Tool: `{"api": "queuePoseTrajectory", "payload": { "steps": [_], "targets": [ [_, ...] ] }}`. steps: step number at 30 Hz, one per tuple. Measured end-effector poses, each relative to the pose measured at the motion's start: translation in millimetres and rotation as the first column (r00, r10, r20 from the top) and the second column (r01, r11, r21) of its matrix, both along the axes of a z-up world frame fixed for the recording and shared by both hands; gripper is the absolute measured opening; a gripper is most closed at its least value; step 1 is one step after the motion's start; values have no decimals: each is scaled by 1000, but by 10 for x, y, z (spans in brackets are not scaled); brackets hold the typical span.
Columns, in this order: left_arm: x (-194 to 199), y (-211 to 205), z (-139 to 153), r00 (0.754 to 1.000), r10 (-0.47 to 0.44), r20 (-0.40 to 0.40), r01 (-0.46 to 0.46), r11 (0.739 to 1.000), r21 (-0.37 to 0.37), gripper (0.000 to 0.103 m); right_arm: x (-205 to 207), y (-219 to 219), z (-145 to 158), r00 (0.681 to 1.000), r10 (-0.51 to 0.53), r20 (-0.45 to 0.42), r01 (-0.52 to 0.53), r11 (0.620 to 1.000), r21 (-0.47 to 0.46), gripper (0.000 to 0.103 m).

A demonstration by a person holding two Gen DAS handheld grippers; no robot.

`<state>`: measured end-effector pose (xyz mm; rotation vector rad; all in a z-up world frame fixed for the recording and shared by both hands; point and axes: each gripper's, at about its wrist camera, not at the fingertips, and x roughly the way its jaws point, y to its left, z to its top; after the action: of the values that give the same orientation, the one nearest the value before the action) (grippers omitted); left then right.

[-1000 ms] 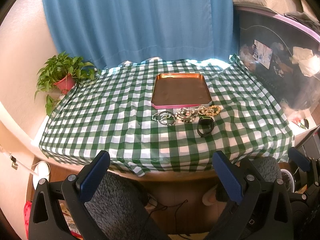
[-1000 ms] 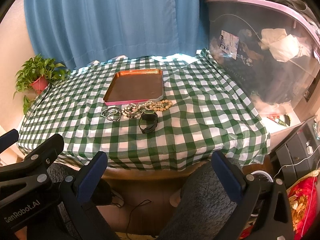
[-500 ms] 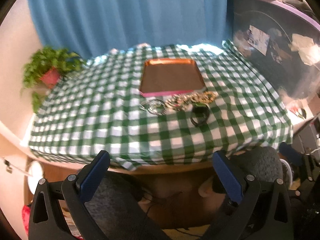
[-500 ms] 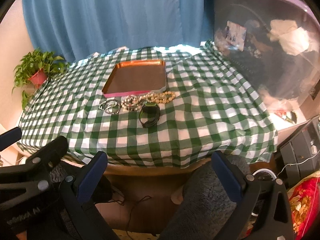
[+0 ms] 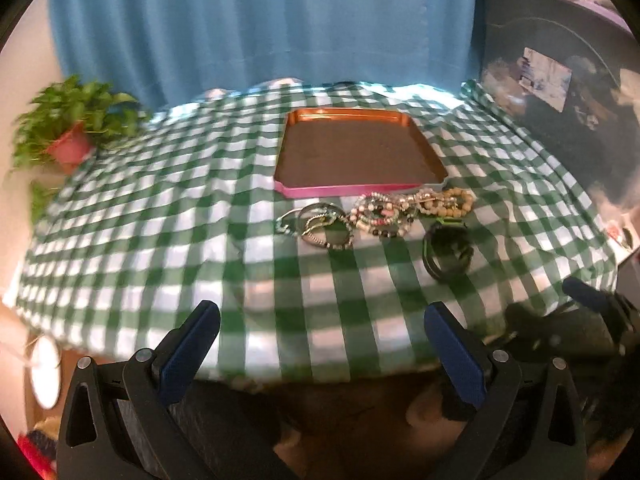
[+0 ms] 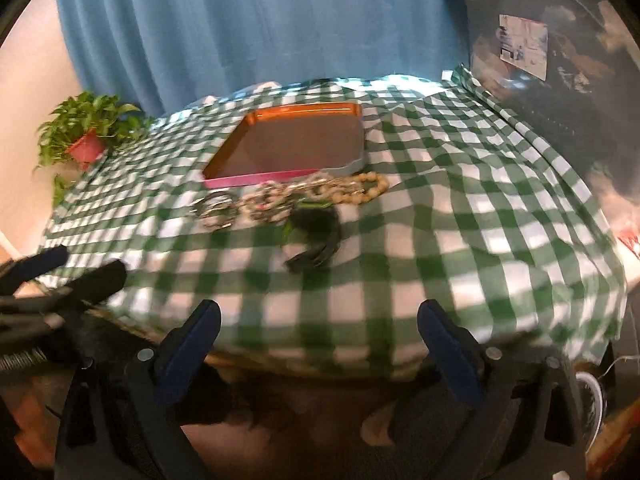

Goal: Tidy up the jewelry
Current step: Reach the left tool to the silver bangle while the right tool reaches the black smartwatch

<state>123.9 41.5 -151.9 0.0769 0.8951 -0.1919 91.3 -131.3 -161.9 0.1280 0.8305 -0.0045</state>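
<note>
Although nothing has yet been picked up, both tools are held spread and bare at the near edge of the surface (image 5: 160,208), the left tool (image 5: 320,340) and the right tool (image 6: 318,336) alike. The jewelry lies in a row just in front of the empty tray (image 5: 430,148): metal bangles (image 5: 320,224), a tangle of mixed bead bracelets (image 5: 380,214), a wooden bead bracelet (image 5: 448,202), and nearer, a black band (image 5: 448,252). All of it is judged light. The beaded strands are probably limp and likely to drag neighbours along, since they touch or overlap. The bangles should be stiff but thin and slippery, best pinched across the rim. The black band looks thicker and springy, and could be gripped across its wall.
</note>
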Motion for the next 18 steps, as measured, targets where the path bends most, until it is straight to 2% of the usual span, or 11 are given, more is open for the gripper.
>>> {"api": "queuePoseTrajectory", "payload": {
  "steps": [2,3,5,8,10,11,12,13,14,16,18],
  "targets": [
    [177,108,-100,1000,-3,-18,2,998,-58,101,147,-143,-70,1000,-1,12,1,1000,28,98],
    [259,134,-142,1000,7,-24,-8,998,-61,101,243,-219,-104,1000,14,27,-15,998,62,98],
    [437,147,-262,999,18,-35,-19,999,-34,101,397,-320,-150,999,30,33,-33,995,94,98],
    [695,178,-400,999,29,-24,-29,1000,-3,94,617,-416,-174,998,41,54,-46,995,89,98],
    [870,229,-477,999,13,-37,-14,999,-35,63,746,-450,-199,996,55,69,-62,993,100,98],
    [934,248,-513,999,5,-51,-8,998,-56,56,838,-452,-230,997,57,54,-62,993,105,93],
    [1024,277,-570,997,-2,-72,-4,997,-83,43,877,-456,-258,997,59,47,-64,991,117,86],
    [1081,286,-611,997,-6,-75,-1,996,-92,36,938,-456,-300,997,66,41,-71,988,134,71],
    [1131,284,-654,997,-5,-76,-1,996,-87,35,973,-451,-345,997,73,31,-77,987,142,55],
    [1219,255,-721,996,-22,-83,14,996,-85,31,1063,-425,-478,996,89,-11,-86,985,152,36],
    [1280,240,-757,996,-42,-85,32,994,-107,30,1090,-423,-557,994,102,-30,-94,978,184,32]
  ]
}}
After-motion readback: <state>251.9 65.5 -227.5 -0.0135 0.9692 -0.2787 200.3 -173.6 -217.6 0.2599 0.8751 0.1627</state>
